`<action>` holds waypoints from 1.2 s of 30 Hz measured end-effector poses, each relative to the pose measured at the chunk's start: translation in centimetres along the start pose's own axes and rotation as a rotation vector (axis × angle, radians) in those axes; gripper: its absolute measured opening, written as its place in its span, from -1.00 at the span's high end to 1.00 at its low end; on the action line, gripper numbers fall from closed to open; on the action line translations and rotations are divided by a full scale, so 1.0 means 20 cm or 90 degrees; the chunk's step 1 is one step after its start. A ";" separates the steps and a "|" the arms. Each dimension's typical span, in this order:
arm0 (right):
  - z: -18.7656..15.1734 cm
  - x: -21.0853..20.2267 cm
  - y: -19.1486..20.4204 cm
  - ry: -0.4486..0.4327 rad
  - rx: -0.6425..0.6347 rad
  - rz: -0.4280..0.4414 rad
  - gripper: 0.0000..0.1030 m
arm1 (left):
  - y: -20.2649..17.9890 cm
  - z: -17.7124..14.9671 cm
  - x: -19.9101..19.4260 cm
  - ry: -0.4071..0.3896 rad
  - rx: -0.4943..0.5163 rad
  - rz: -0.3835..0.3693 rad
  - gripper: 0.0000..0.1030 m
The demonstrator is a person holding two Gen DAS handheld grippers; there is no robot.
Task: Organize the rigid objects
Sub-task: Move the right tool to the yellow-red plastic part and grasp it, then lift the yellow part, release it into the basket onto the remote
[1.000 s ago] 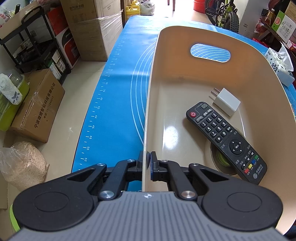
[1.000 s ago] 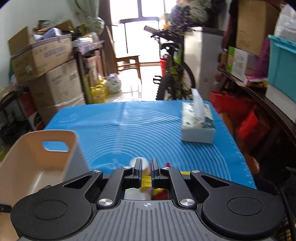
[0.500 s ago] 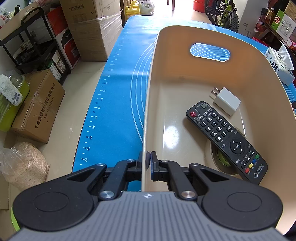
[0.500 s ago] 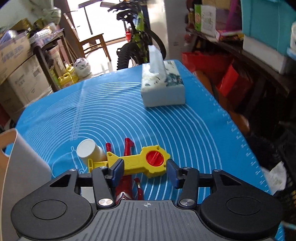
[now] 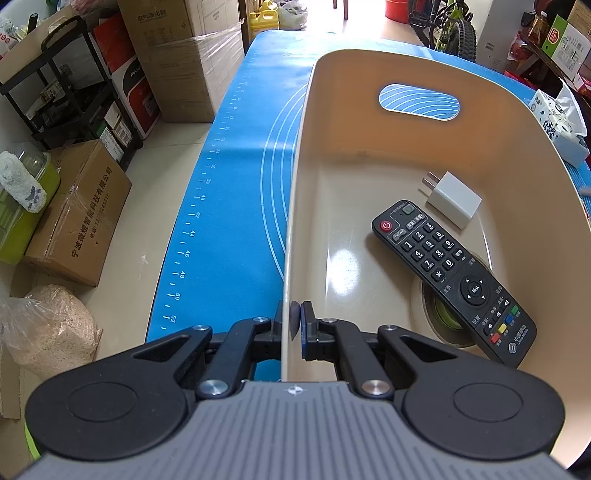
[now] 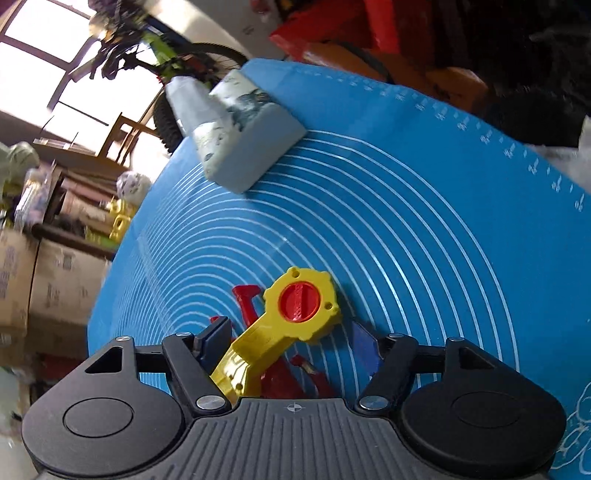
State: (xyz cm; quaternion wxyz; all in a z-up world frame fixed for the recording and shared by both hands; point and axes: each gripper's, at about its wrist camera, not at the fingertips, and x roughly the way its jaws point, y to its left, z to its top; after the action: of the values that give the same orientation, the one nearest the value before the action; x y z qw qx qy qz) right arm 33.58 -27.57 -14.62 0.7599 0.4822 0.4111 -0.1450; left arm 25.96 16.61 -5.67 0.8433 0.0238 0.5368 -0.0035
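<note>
A beige bin [image 5: 295, 206] is clamped at its rim by the left tool [image 5: 291, 323], while the right tool [image 6: 288, 341], jaws just opened, is best centred over the yellow toy [image 6: 291, 314] on the tabletop [image 6: 406, 240] before being closed.

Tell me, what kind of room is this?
Probably a cluttered room in someone's home, used partly for storage. Taped cardboard boxes stand on the tiled floor, a bicycle is parked behind the table, and a blue baking mat covers the table.

Glossy beige plastic bin [image 5: 369, 155], matt blue mat [image 6: 406, 229], yellow plastic toy [image 6: 295, 314]
</note>
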 end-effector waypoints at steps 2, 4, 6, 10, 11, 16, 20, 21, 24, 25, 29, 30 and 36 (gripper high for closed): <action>0.01 0.03 0.01 -0.006 0.015 0.003 -0.55 | 0.00 0.00 0.00 0.000 0.001 0.001 0.85; 0.01 0.04 0.04 -0.014 0.006 -0.005 -0.59 | 0.00 0.00 0.00 0.001 0.002 0.003 0.85; -0.01 0.07 0.09 -0.022 -0.020 -0.030 -0.60 | -0.01 0.00 0.00 0.001 0.004 0.005 0.85; -0.07 0.11 0.22 -0.040 -0.094 -0.096 -0.57 | 0.00 0.00 0.00 0.001 0.005 0.007 0.84; -0.08 0.13 0.26 -0.046 -0.115 -0.112 -0.56 | 0.00 0.00 0.00 0.001 0.005 0.007 0.84; -0.12 0.15 0.30 -0.057 -0.177 -0.139 -0.18 | 0.00 0.00 0.00 0.001 0.005 0.006 0.84; -0.09 0.11 0.26 -0.045 -0.157 -0.111 -0.09 | 0.00 0.00 0.00 0.001 0.005 0.007 0.84; -0.09 0.10 0.25 -0.046 -0.155 -0.104 -0.05 | 0.00 0.00 0.00 0.001 0.005 0.007 0.84; -0.08 0.06 0.20 -0.039 -0.159 -0.104 -0.05 | 0.00 0.00 0.00 0.001 0.005 0.008 0.84; -0.09 0.06 0.18 -0.037 -0.155 -0.096 -0.05 | 0.00 0.01 0.00 0.001 0.006 0.008 0.84; -0.11 0.02 0.19 -0.039 -0.174 -0.096 -0.04 | 0.00 0.01 0.00 0.001 0.005 0.005 0.84; -0.12 0.00 0.19 -0.042 -0.184 -0.095 -0.04 | 0.00 0.01 0.00 0.001 0.005 0.005 0.84; -0.15 -0.14 0.23 -0.065 -0.213 -0.072 -0.04 | 0.00 0.01 0.00 0.001 0.003 0.004 0.84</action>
State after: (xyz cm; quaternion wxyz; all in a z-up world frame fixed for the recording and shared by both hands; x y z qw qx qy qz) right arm 33.28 -23.25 -10.29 0.8399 0.3174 0.4170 -0.1411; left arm 26.08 16.63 -5.55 0.8428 0.0274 0.5376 -0.0020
